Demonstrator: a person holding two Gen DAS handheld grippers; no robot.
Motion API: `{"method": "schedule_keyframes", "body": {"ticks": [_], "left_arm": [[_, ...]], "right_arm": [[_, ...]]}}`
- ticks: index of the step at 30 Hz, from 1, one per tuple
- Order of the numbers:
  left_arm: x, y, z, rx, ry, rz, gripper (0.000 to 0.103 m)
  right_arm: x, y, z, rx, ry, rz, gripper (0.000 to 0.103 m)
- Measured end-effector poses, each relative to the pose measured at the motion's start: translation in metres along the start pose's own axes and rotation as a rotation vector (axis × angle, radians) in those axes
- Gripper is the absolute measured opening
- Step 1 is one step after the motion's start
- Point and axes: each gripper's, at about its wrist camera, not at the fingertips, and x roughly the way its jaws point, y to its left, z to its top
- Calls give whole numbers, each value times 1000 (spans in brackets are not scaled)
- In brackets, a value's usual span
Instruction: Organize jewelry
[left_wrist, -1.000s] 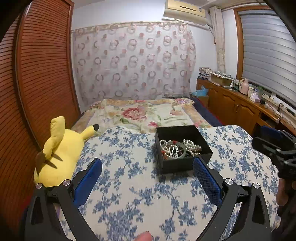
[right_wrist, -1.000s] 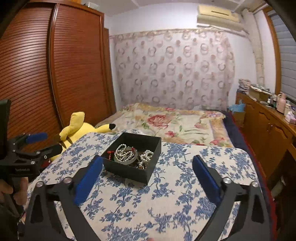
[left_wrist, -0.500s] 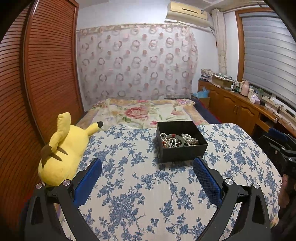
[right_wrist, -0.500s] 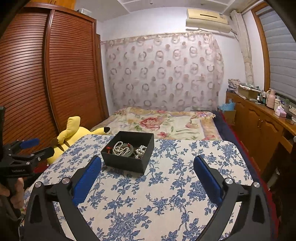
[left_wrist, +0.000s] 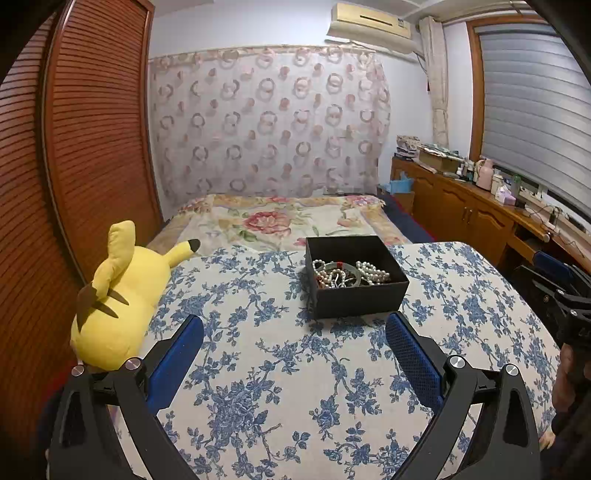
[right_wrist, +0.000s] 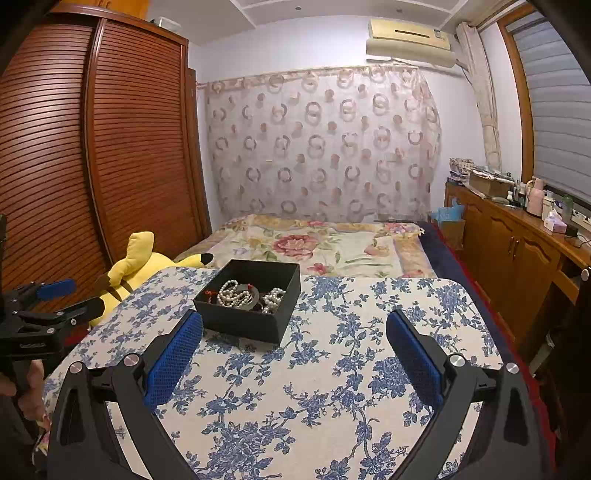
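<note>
A black open box (left_wrist: 356, 291) stands on the blue-flowered tablecloth (left_wrist: 295, 369). It holds pearl strands (left_wrist: 371, 271), a green bangle and red-corded pieces. It also shows in the right wrist view (right_wrist: 247, 314), with pearls (right_wrist: 232, 291) inside. My left gripper (left_wrist: 294, 334) is open and empty, held back from the box on the near side. My right gripper (right_wrist: 294, 330) is open and empty, near and to the right of the box. Each gripper shows at the edge of the other's view, the right one (left_wrist: 561, 291) and the left one (right_wrist: 55, 299).
A yellow plush toy (left_wrist: 118, 295) lies at the table's left edge, beside a wooden louvred wardrobe (left_wrist: 74, 147). A bed with a floral cover (left_wrist: 280, 221) lies behind the table. A wooden cabinet (left_wrist: 480, 214) with bottles runs along the right wall.
Both grippers have pulled back and risen from the box, so it looks smaller and farther. Both stay open and empty.
</note>
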Motion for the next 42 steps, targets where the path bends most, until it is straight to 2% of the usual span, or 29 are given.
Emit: {"method": "schedule_keyframes", "body": {"ticks": [42], "left_arm": [[-4, -9, 5, 4, -12, -9, 95]], "right_arm": [[0, 0, -4, -3, 0, -6, 100]]}}
